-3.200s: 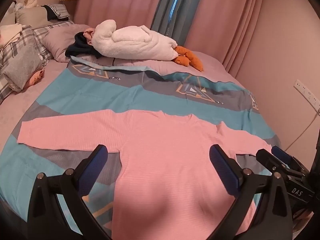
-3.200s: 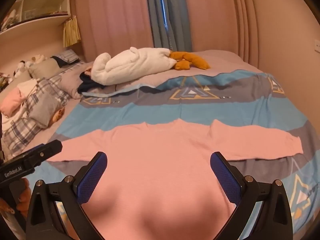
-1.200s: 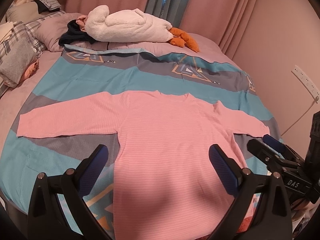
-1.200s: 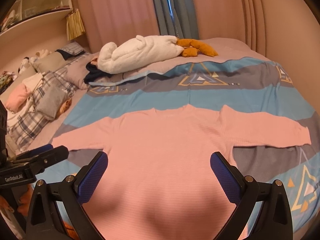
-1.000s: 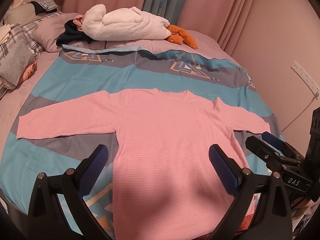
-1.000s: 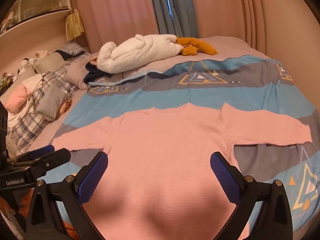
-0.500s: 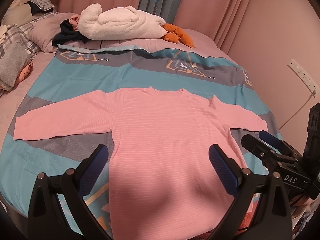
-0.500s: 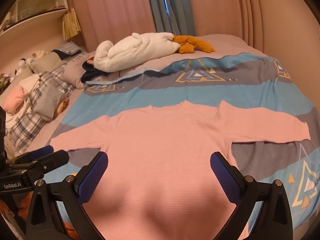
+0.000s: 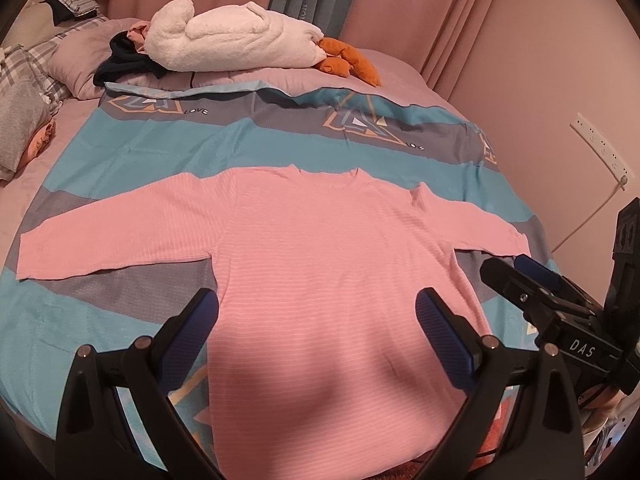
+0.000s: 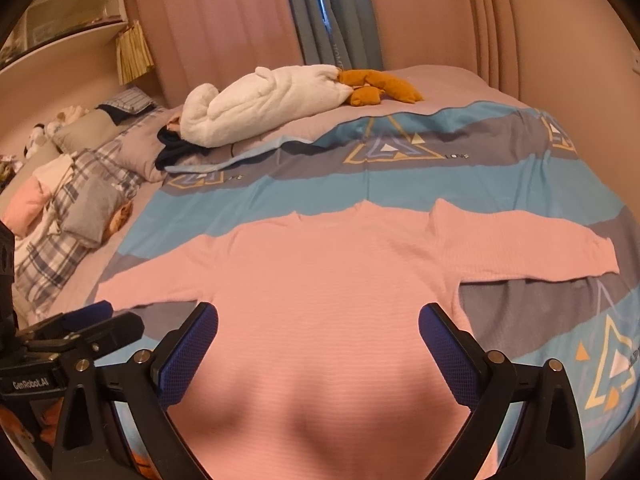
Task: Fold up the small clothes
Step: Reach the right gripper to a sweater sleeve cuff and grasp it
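The bed (image 9: 120, 148) carries a blue-and-grey patterned cover, with the pink top (image 9: 320, 264) spread flat across its middle, both sleeves stretched out to 9 and 3 o'clock. At 12 o'clock lies a white fluffy bundle (image 9: 236, 40) with an orange soft toy (image 9: 348, 60) touching its right end. The left tool (image 9: 316, 328) hangs over the top's lower part, released — nothing between its blue pads. The right tool (image 10: 318, 340) is likewise spread wide and empty — above the same hem area.
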`<state>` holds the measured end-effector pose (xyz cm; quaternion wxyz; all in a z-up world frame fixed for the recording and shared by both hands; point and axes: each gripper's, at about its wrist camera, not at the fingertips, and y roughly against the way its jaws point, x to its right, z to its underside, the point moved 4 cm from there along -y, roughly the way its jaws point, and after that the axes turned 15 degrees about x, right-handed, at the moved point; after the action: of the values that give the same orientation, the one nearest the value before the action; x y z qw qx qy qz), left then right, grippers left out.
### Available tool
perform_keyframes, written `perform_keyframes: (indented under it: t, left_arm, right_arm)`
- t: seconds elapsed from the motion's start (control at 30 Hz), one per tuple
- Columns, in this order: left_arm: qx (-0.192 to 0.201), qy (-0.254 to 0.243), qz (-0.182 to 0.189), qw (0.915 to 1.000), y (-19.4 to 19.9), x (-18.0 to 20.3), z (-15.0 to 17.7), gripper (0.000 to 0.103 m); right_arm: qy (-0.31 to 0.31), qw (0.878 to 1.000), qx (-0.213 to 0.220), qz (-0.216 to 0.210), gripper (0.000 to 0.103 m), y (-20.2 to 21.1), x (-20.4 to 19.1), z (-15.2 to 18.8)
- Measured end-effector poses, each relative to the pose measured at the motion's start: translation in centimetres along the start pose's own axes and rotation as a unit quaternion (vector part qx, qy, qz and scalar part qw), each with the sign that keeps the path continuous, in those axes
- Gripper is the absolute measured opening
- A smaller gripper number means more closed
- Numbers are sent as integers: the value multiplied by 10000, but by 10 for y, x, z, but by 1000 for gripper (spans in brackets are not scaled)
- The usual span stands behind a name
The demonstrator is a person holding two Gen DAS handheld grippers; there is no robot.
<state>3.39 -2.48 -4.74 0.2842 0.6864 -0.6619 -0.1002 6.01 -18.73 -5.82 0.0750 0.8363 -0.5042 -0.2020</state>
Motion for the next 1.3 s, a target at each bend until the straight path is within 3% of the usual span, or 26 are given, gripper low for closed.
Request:
perform_keyframes:
  t: [0.3,0.4,0.5,0.57,0.67,0.73,0.87,0.93,1.13,1.3]
  left_arm:
    - [-312,129,105,9994,-16,-1,8,97]
    - [-505,240,210,9982,-27,0,14,96]
    - [-747,365,290,9961,-39,1,22,90]
    - [-971,409,285,9940,-51,1,30,81]
    - [-1238,358,197,9915,-64,2,43,71]
    - [-1389,313,152,9897,-73,1,53,64]
    - [-1667,404,57,9852,-89,-6,69,54]
    - [-1816,466,16,9823,-96,-8,77,53]
    - [-2133,663,-104,9747,-111,-16,91,53]
    - [-2157,827,-109,9729,-113,-20,90,53]
  right_arm:
    - [-180,9998,-40,5,94,-5,9,0]
    - [-281,9996,-39,-42,85,-7,12,-2]
    - [-682,9973,-36,-256,81,-12,27,-12]
    - [-972,9947,12,-333,77,-16,44,-24]
    - [-1238,9921,173,-73,75,-19,85,-43]
    - [-1464,9886,245,251,68,-20,118,-53]
    - [-2349,9682,224,832,55,-26,207,-57]
    - [-2631,9547,189,1375,46,-25,251,-50]
    - [-3592,8955,-53,2629,45,-17,365,-5]
    - [-4083,8606,-102,3043,45,-13,410,29]
